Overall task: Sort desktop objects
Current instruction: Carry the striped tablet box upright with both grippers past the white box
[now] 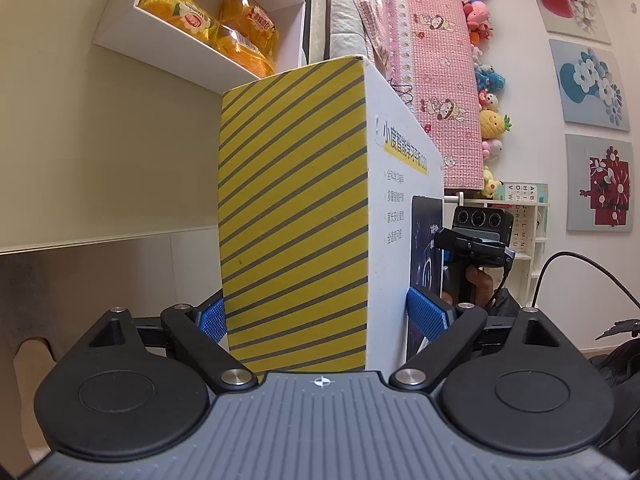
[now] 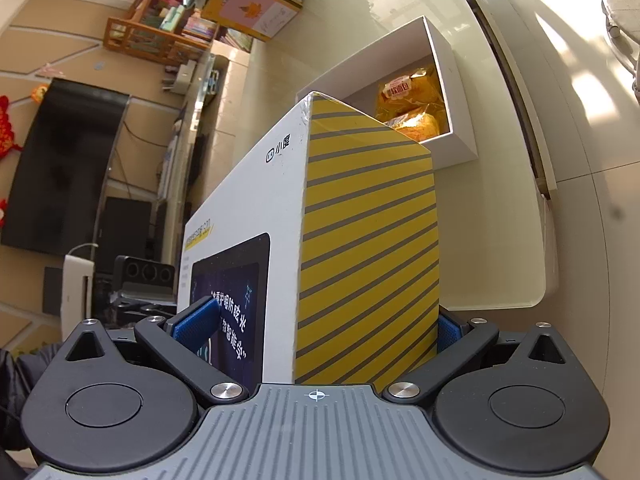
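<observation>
A large white box with yellow, grey-striped ends (image 1: 294,216) is held between both grippers, one at each end. My left gripper (image 1: 320,318) is shut on one end, its blue pads (image 1: 424,314) pressed on the box's two broad faces. My right gripper (image 2: 316,326) is shut on the other striped end (image 2: 368,240), with blue pads (image 2: 196,324) against its sides. The right gripper and the hand holding it (image 1: 476,256) show past the box in the left wrist view. Beyond the box sits an open white tray (image 2: 452,72) with yellow wrapped bread packs (image 2: 408,96).
The white tray of bread (image 1: 208,20) lies on a glossy beige table (image 2: 500,208). A pink mat (image 1: 432,60), plush toys (image 1: 488,92) and wall pictures (image 1: 588,80) stand beyond. A dark television (image 2: 60,160) and bookshelf (image 2: 160,20) fill the room's other side.
</observation>
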